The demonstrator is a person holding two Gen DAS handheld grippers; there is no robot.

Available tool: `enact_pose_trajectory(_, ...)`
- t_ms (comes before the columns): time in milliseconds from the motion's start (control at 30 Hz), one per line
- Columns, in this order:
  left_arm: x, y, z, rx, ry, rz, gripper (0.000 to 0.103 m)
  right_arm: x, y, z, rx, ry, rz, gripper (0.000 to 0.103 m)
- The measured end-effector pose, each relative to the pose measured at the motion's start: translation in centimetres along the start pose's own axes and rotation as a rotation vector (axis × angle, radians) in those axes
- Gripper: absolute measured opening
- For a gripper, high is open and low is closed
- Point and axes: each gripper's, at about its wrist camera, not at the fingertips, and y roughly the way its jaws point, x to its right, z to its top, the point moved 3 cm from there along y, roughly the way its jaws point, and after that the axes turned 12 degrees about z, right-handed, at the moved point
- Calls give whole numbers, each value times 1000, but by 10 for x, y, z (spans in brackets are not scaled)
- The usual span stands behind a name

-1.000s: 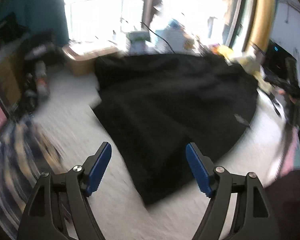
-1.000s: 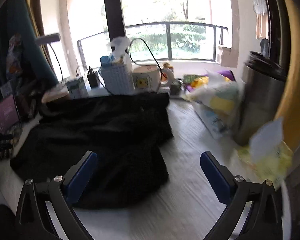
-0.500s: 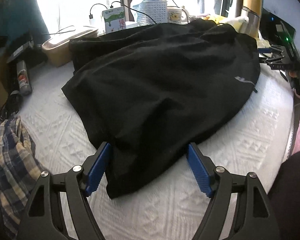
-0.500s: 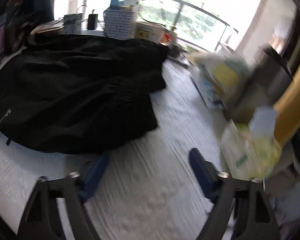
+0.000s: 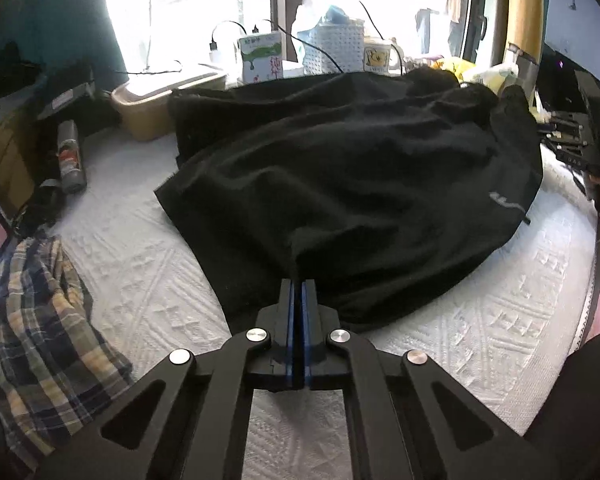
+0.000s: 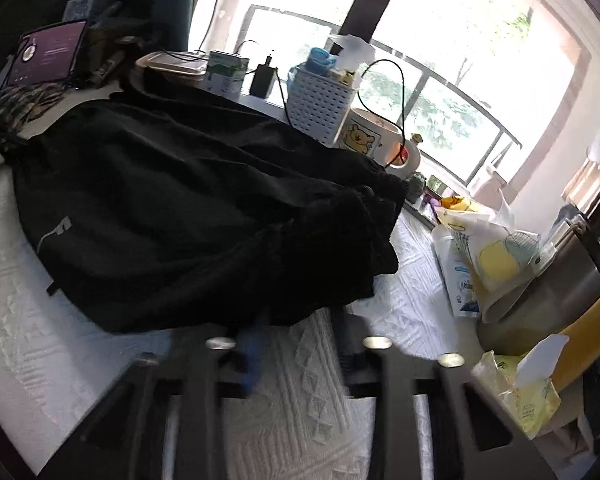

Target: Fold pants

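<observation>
Black pants [image 5: 352,176] lie spread and rumpled on a white textured cover [image 5: 148,264]. My left gripper [image 5: 299,284] is shut, its blue pads pinching the near edge of the pants. In the right wrist view the pants [image 6: 188,216] fill the left and middle, with a small grey logo at the left. My right gripper [image 6: 300,320] is blurred and partly closed, with a gap still between its fingers, at the near waistband edge of the pants; the fabric sits at the fingertips.
A plaid shirt [image 5: 40,320] lies at the left. A spray can [image 5: 70,156], a tan bin [image 5: 152,108], a white basket [image 6: 320,100], a bear mug [image 6: 370,140], a steel pot [image 6: 556,292] and tissue packs [image 6: 516,392] ring the cover.
My left gripper has closed onto the near edge of the pants. My right gripper has moved in to the waistband edge and its fingers have narrowed.
</observation>
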Motion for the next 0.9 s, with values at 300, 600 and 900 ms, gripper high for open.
enact_pose_trajectory(300, -8, -13, -2, 25, -28, -18, 1, 1, -20, -3, 35, 47, -1, 3)
enact_pose_trajectory(600, -12, -6, 0, 24, -45, -17, 1, 5, -15, -8, -2, 92, 10, 4)
enact_pose_trajectory(900, -22, 5, 2, -9, -66, -3, 1, 31, -16, -25, 9, 193, -14, 87)
